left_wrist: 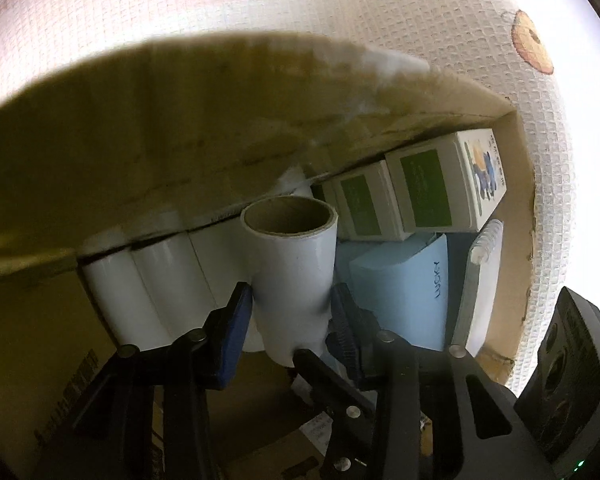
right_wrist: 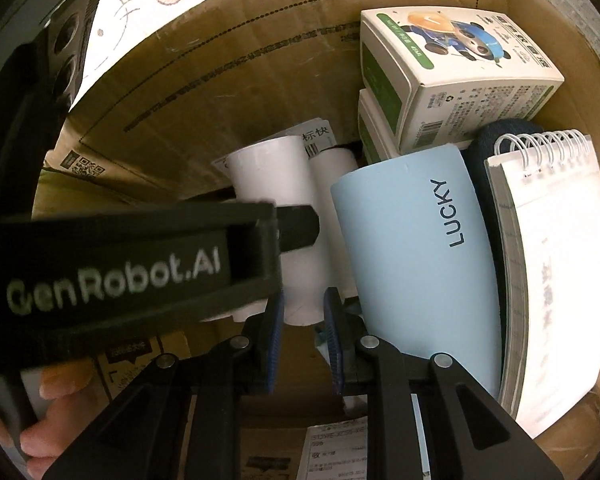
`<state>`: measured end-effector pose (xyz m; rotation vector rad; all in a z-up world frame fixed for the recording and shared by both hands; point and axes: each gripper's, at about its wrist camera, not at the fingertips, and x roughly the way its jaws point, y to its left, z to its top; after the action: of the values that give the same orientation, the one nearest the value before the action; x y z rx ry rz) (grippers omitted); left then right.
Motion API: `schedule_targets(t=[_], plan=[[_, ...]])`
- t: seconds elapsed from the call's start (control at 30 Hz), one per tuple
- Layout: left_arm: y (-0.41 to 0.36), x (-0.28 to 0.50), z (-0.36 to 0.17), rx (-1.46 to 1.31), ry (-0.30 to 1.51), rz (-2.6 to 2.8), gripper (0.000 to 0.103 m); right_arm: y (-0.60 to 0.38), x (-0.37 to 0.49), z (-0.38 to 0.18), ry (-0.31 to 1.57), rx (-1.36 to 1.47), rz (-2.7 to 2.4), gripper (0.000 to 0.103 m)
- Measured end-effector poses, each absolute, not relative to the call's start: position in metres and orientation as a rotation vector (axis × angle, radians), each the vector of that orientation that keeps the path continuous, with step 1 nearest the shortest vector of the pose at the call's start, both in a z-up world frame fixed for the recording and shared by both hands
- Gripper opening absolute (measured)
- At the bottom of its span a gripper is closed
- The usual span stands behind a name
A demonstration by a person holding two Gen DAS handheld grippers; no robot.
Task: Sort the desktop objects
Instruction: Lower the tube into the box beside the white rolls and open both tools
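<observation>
A white roll with a brown cardboard core (left_wrist: 292,276) stands tilted inside a cardboard box (right_wrist: 260,76). My left gripper (left_wrist: 290,308) is shut on it, both blue pads pressing its lower sides. In the right wrist view the same roll (right_wrist: 272,172) shows behind the left gripper's black body (right_wrist: 120,272). My right gripper (right_wrist: 304,336) is shut with nothing gripped; the roll's lower end lies just past its tips. More white rolls (left_wrist: 140,292) lie to the left.
To the right in the box stand a light-blue "LUCKY" item (right_wrist: 412,260), stacked green-and-white cartons (right_wrist: 460,80) and a spiral notepad (right_wrist: 552,260). A raised box flap (left_wrist: 180,140) overhangs the rolls. A hand (right_wrist: 56,400) holds the left gripper. Waffle-patterned cloth (left_wrist: 420,20) surrounds the box.
</observation>
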<state>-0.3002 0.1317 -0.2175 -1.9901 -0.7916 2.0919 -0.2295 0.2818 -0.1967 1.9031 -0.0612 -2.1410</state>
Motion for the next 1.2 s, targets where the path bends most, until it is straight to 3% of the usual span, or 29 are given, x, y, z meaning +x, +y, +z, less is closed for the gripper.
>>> schedule_targets(t=[0.57,0.63,0.67,0.7,0.8,0.97,1.2], plan=[[0.133,-0.289,-0.22,-1.984,-0.749,2.132,0.046,0.282,-0.224,-0.188,-0.161,1.892,-2.137,0.017],[0.13,-0.287,-0.22,-1.977,-0.764,2.13,0.037,0.278,-0.223,-0.187,-0.14,1.893,-2.139,0.017],[0.128,-0.286,-0.219,-1.982,-0.769,2.145,0.025,0.277,-0.222,-0.186,-0.129,1.892,-2.142,0.017],[0.126,-0.285,-0.22,-1.995,-0.761,2.156,0.019,0.276,-0.221,-0.186,-0.127,1.892,-2.143,0.018],[0.119,-0.285,-0.221,-1.988,-0.8,2.152,0.014,0.274,-0.221,-0.184,-0.145,1.891,-2.141,0.018],[0.117,-0.284,-0.219,-1.987,-0.803,2.102,0.013,0.266,-0.218,-0.179,-0.115,1.896,-2.146,0.018],[0.115,-0.277,-0.174,-1.821,-0.644,2.227,0.013,0.256,-0.208,-0.153,-0.016,1.881,-2.229,0.018]])
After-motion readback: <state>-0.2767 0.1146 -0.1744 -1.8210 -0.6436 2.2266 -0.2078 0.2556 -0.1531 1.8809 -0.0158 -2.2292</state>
